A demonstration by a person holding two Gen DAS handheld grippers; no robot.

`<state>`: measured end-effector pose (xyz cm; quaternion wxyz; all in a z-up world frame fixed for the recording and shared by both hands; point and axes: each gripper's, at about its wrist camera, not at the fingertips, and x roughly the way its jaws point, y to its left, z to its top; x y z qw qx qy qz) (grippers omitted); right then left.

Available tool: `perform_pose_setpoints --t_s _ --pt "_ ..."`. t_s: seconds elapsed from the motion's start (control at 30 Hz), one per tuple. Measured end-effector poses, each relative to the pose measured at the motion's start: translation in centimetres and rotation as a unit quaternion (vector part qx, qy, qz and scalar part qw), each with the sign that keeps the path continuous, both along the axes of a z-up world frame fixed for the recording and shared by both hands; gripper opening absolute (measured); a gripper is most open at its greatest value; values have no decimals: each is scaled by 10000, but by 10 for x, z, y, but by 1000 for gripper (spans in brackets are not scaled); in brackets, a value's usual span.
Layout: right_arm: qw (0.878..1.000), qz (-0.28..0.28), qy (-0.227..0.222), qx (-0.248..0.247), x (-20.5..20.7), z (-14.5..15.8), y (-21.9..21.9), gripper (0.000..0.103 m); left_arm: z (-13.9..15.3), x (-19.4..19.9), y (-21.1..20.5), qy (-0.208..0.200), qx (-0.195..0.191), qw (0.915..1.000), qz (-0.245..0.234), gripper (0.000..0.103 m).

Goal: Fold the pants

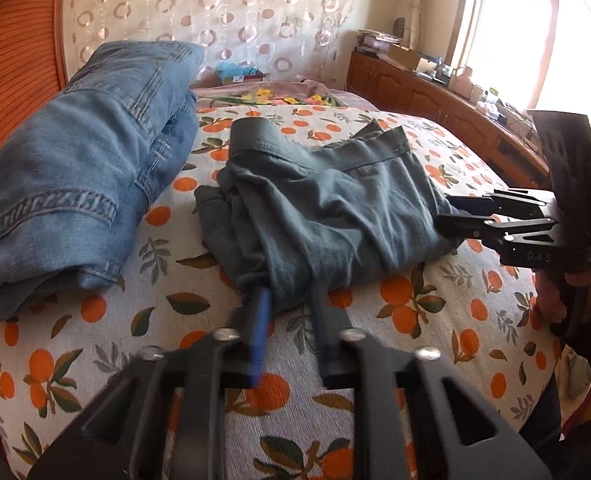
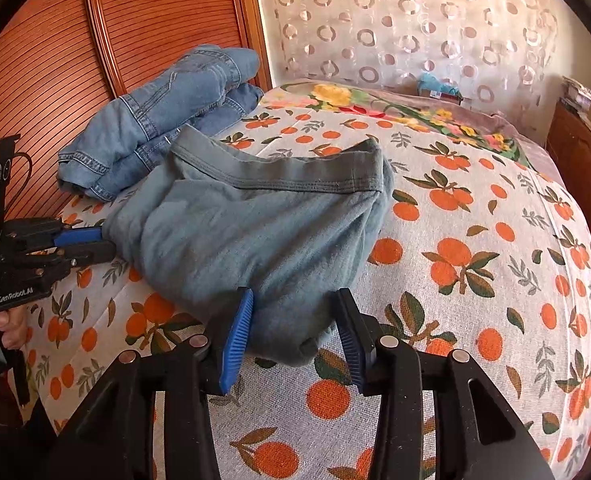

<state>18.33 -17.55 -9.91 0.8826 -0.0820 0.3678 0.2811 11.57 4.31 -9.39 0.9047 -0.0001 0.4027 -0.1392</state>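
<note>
Grey-green pants (image 1: 327,200) lie folded into a bundle on the orange-print bedspread (image 1: 435,320); they also show in the right wrist view (image 2: 255,232), waistband at the far side. My left gripper (image 1: 289,290) has its fingertips at the bundle's near edge with fabric between them, jaws narrowly apart. From the right wrist view it (image 2: 107,242) sits at the bundle's left edge. My right gripper (image 2: 295,304) is open, its blue pads (image 2: 237,336) astride the bundle's near end. It appears in the left wrist view (image 1: 445,214) at the pants' right edge.
A folded pile of blue jeans (image 1: 79,184) lies at the left by the wooden headboard (image 2: 75,40). A floral blanket (image 2: 395,108) lies at the far end of the bed. A wooden cabinet (image 1: 435,100) with clutter stands under the window on the right.
</note>
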Motion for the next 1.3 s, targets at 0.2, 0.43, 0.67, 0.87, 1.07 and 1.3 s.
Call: perform_pose_setpoints --t_s 0.2,0.43,0.67,0.87,1.07,1.3 --pt "9999 7 58 -130 3 -3 4 45 6 -6 9 -104 -10 9999 101 4" --pt "9997 76 16 -227 4 -4 8 46 6 -15 27 -47 215 9995 223 3" --pt "9997 102 12 -223 4 -5 5 47 -2 -14 31 47 270 9988 403 3" --pt "9997 111 19 -215 4 -5 3 47 15 -17 36 -152 81 9982 575 3" --pt "9997 121 -165 90 0 18 -4 47 33 -1 22 -340 -24 9990 304 30" --pt "9995 -85 -307 -10 31 33 -6 54 30 41 -4 -285 164 9995 44 32"
